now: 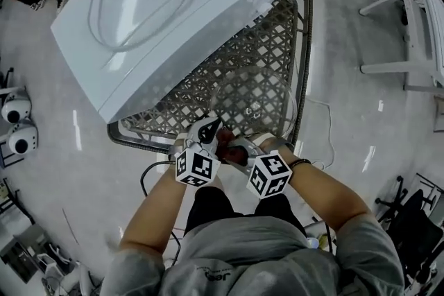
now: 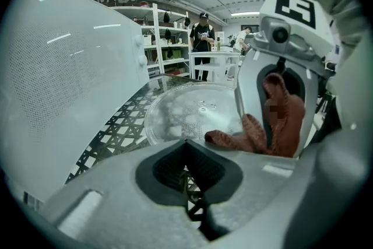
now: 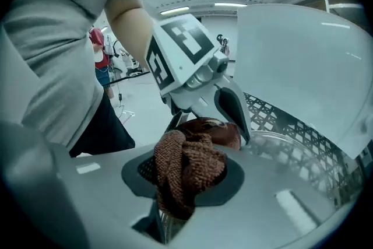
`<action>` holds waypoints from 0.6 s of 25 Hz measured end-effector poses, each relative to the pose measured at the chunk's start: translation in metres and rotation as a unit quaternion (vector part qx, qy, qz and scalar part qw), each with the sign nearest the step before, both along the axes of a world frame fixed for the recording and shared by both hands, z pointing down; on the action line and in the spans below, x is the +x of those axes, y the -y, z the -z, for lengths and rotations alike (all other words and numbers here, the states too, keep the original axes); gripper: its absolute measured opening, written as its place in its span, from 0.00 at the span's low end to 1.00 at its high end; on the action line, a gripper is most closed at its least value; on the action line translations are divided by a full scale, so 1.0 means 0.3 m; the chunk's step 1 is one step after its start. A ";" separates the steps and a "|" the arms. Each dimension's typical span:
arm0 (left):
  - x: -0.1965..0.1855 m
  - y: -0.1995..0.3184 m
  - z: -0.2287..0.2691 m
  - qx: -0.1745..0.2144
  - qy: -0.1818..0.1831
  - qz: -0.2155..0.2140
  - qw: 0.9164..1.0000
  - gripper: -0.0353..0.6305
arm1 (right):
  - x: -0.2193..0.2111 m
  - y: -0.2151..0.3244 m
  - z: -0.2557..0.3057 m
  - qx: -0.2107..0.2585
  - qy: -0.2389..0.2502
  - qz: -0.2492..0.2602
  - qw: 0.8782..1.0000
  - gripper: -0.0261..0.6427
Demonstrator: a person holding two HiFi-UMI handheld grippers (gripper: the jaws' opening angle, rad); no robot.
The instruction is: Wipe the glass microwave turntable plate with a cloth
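Glass is what the round plate (image 2: pixel 189 114) is made of, and it lies flat on the woven counter (image 1: pixel 260 69), close in front of me. Little wet spots and smears show on it.

At its near edge is the brown cloth (image 3: pixel 192 160), all bunched up. My right tool (image 3: pixel 180 183) is clamped tight on that cloth, and a lump of it sticks up between the two jaws. I cannot tell if the cloth touches the plate.

My left tool (image 2: pixel 189 183) is just beside the right one, at the same edge of the plate. Its jaws are pressed together, with only a thin slit left, and the counter's weave shows through that slit. I see nothing held in it.

A big white microwave (image 1: pixel 173 17) sits on the far left part of the counter, next to the plate. The counter stands on a pale shiny floor (image 1: pixel 347 80). Far off there are white shelves (image 2: pixel 157 38) and a person (image 2: pixel 202 44) standing.
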State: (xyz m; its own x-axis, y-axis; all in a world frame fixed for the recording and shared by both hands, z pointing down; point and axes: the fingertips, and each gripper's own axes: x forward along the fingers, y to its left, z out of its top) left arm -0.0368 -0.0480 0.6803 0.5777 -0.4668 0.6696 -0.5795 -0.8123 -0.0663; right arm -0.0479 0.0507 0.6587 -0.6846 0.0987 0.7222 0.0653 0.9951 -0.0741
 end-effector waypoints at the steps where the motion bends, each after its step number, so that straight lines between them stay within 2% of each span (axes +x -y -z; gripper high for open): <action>1: -0.001 0.000 -0.001 0.000 0.000 0.000 1.000 0.05 | -0.005 0.003 -0.013 0.000 -0.005 -0.001 1.000 0.20; 7: -0.005 0.003 -0.008 0.001 -0.001 -0.004 1.000 0.05 | 0.026 0.011 -0.029 -0.025 -0.020 -0.018 0.999 0.20; 15: -0.016 0.000 -0.008 0.001 0.000 -0.002 1.000 0.05 | 0.228 -0.018 -0.028 -0.042 -0.058 -0.035 0.997 0.20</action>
State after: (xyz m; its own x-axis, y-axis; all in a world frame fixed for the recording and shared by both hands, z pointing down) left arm -0.0416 -0.0479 0.6826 0.5798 -0.4649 0.6691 -0.5758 -0.8148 -0.0671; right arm 0.0204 0.0562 0.6671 -0.6043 0.1170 0.7881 -0.0181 0.9869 -0.1604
